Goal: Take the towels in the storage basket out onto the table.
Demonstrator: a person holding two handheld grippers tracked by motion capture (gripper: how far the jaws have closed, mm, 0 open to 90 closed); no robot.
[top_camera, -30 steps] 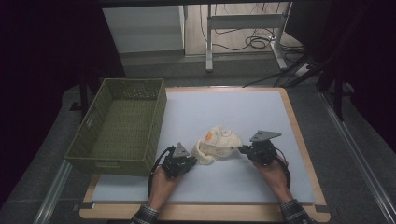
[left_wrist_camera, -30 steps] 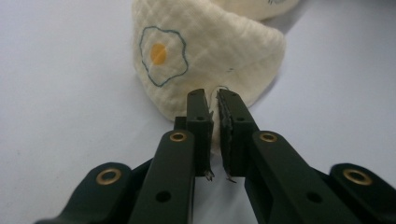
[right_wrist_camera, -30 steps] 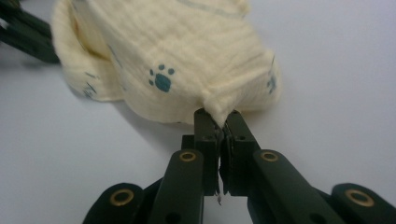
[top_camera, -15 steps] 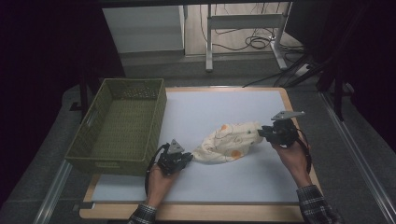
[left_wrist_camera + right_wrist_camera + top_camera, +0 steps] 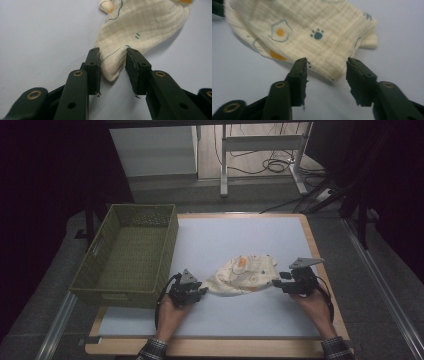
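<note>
Cloth (image 5: 244,275) lies mid-tabletop (image 5: 240,235) beside the green basket (image 5: 131,251); left claw (image 5: 113,65) straddles one corner, barely parted, right claw (image 5: 327,72) spread at the other, so each should probably bite deeper before closing.

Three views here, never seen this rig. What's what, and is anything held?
No robot arm: a person holds a two-jaw tool in each hand. The high view looks down on the table; the left gripper and right gripper sit at either end of a cream printed cloth. A green woven basket stands at the left. The other two views come from cameras riding on each tool, looking along its black jaws. Left gripper: a cloth corner lies between open jaws, not clamped. Right gripper: jaws open around the cloth edge. Nothing is held.
</note>
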